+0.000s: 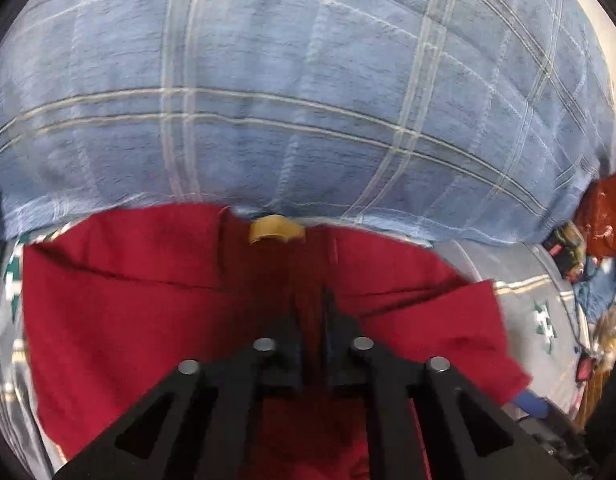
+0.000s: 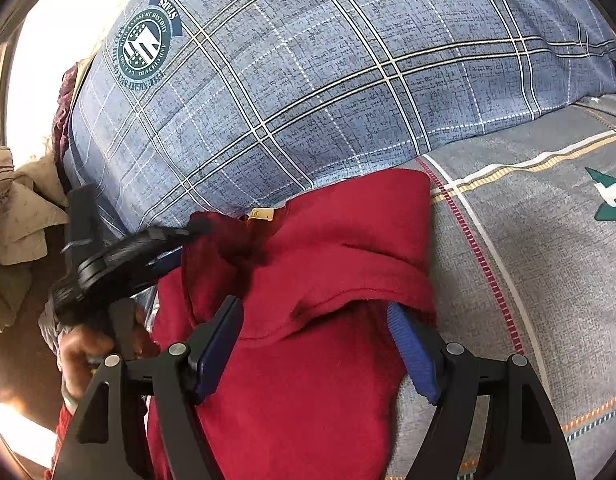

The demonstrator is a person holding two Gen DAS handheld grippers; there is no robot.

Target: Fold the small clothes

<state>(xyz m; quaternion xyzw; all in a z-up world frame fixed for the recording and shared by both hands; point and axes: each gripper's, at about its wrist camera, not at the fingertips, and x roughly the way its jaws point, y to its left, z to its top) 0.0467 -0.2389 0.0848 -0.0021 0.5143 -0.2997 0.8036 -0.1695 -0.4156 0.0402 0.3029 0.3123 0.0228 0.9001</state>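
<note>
While the dark red fleece garment lies on the grey patterned bedsheet, its upper edge with a small yellow label touching the blue plaid pillow, the left gripper has its fingers pressed together on a fold of the red cloth. The right gripper is spread wide over the garment, its blue pads astride the fabric.

Blue plaid pillow ahead of me, round green badge printed near its corner. Grey patterned bedsheet below. Beige cloth heap beside pillow.
</note>
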